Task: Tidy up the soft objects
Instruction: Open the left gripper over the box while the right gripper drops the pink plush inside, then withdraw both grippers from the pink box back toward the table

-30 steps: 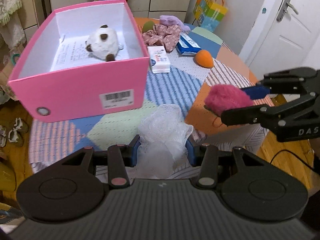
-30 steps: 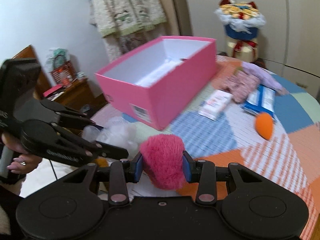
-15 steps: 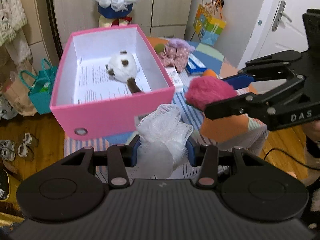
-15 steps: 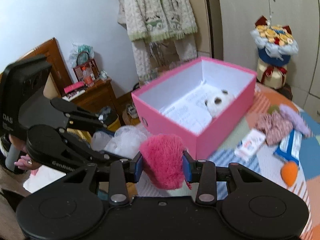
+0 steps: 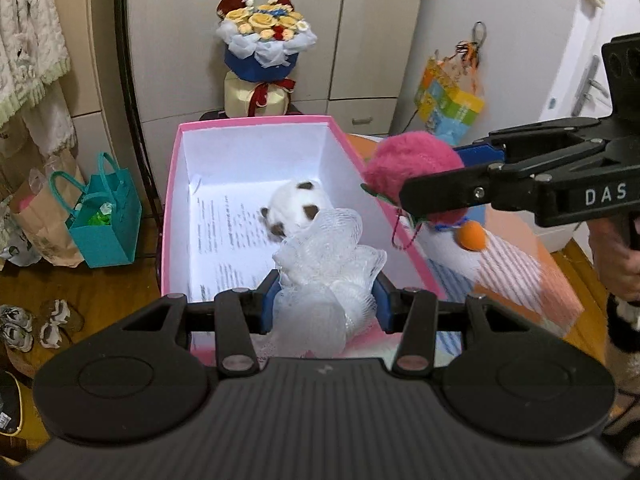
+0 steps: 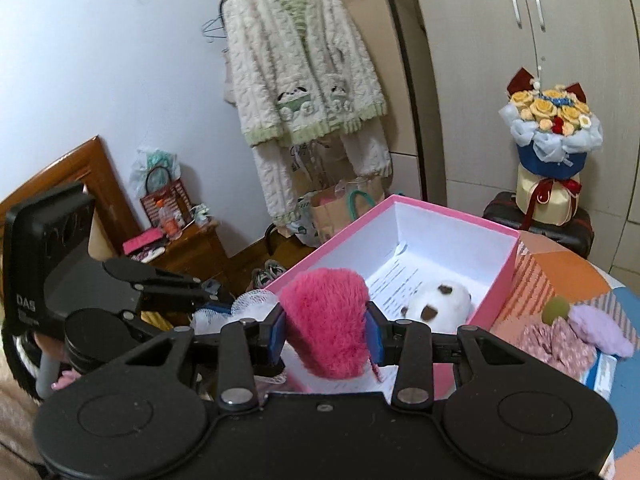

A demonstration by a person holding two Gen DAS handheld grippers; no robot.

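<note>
On the patchwork tablecloth (image 5: 516,276) sits the open pink cardboard box (image 5: 174,200); over it my left gripper (image 5: 325,308) clamps a white mesh bath pouf (image 5: 328,272), my right gripper (image 6: 325,338) a fluffy magenta pompom (image 6: 326,320) at its rim

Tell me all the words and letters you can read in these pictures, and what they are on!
"DAS": on the side of the right gripper.
"DAS": on the side of the left gripper; smaller lettering below it is too blurred to read.
Printed lines on the paper sheet inside the pink box: too small and blurred to read.
</note>
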